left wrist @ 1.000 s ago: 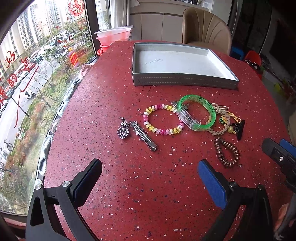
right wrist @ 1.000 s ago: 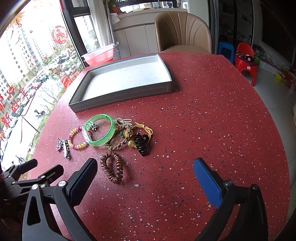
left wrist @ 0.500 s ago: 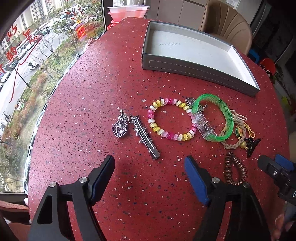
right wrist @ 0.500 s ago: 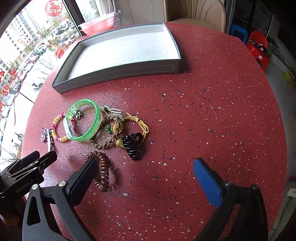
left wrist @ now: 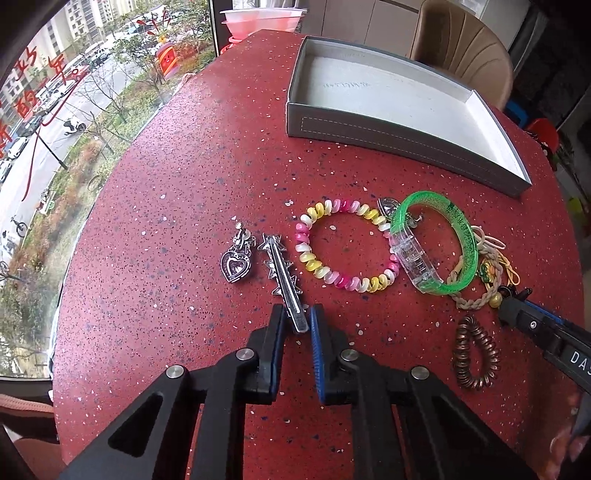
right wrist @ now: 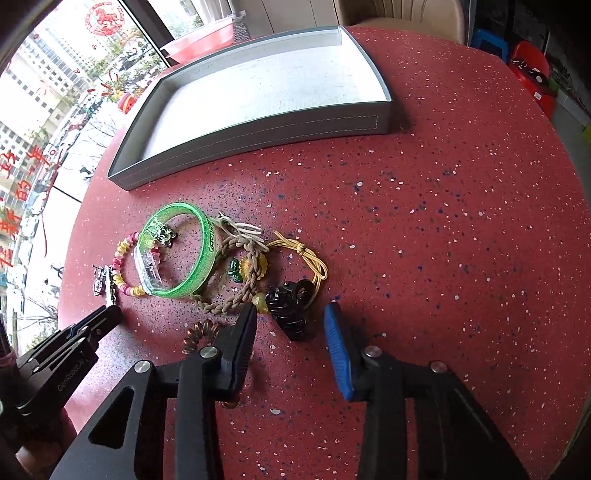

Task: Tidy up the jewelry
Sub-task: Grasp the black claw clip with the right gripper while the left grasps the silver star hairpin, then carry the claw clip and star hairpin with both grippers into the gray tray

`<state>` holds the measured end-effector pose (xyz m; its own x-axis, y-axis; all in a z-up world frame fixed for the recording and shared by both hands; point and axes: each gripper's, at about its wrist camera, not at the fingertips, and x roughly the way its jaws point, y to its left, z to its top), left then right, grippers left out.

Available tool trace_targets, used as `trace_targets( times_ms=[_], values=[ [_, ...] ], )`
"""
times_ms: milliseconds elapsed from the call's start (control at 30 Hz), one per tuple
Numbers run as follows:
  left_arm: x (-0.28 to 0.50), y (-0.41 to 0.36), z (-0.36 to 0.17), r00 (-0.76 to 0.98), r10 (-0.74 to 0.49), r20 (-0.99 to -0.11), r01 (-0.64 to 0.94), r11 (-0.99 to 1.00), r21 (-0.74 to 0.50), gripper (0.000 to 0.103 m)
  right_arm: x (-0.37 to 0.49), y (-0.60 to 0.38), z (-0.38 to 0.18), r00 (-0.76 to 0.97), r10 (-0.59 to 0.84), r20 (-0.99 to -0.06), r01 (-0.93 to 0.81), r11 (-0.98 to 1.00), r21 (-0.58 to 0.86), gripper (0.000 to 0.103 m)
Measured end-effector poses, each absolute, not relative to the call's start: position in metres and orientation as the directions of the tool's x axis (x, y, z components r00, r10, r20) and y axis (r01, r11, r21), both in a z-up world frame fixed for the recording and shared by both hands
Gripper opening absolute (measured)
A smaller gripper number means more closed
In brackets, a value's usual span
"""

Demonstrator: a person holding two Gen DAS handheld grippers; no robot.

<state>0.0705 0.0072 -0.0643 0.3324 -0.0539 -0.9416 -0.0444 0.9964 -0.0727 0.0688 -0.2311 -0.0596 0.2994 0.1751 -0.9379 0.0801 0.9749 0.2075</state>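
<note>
Jewelry lies on the red speckled table [left wrist: 184,166]. My left gripper [left wrist: 297,319] has its fingers nearly closed around the near end of a silver star hair clip [left wrist: 282,280]. A heart pendant [left wrist: 235,264] lies left of the clip, a pink-yellow bead bracelet [left wrist: 345,245] right of it, then a green bangle [left wrist: 436,242]. My right gripper [right wrist: 290,319] is open, its fingers on either side of a black claw clip [right wrist: 290,304]. A brown coil tie [right wrist: 199,332] lies by its left finger. A braided bracelet [right wrist: 240,280] and a yellow cord [right wrist: 310,258] lie just beyond.
An empty grey tray [left wrist: 402,134] with a white lining stands at the back of the table; in the right wrist view the tray [right wrist: 258,136] is at the upper left. A pink basin [left wrist: 258,18] and a beige chair [left wrist: 461,48] stand beyond the table.
My left gripper has moved forward and down and narrowed around the hair clip's end. My right gripper has moved down and forward, narrowing around the black claw clip.
</note>
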Motion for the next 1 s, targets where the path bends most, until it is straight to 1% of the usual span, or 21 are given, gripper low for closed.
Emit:
trace_targets(
  times_ms=[33, 167, 367, 600, 1000],
  values=[
    [0.070, 0.007, -0.064, 0.334, -0.055, -0.941, -0.037, 0.997, -0.071, 0.030, 0.069, -0.231, -0.060, 0.301, 0.180, -0.937, 0.079, 0.974, 0.212, 0.019],
    [0.066, 0.011, -0.063, 0.343, -0.076, -0.936, 0.005, 0.997, -0.079, 0.029, 0.066, -0.232, -0.058, 0.316, 0.185, -0.930, 0.092, 0.970, 0.224, 0.019],
    [0.056, 0.028, -0.055, 0.351, -0.166, -0.921, 0.057, 0.986, -0.156, 0.029, 0.050, -0.240, -0.048, 0.327, 0.228, -0.917, 0.121, 0.953, 0.279, 0.019],
    [0.053, 0.035, -0.039, 0.358, -0.241, -0.902, 0.120, 0.970, -0.211, 0.029, 0.031, -0.246, -0.035, 0.346, 0.260, -0.902, 0.168, 0.928, 0.332, 0.019],
    [0.057, 0.050, 0.000, 0.412, -0.293, -0.863, 0.176, 0.955, -0.240, 0.029, 0.036, -0.236, -0.013, 0.396, 0.267, -0.879, 0.155, 0.924, 0.350, 0.019]
  ],
)
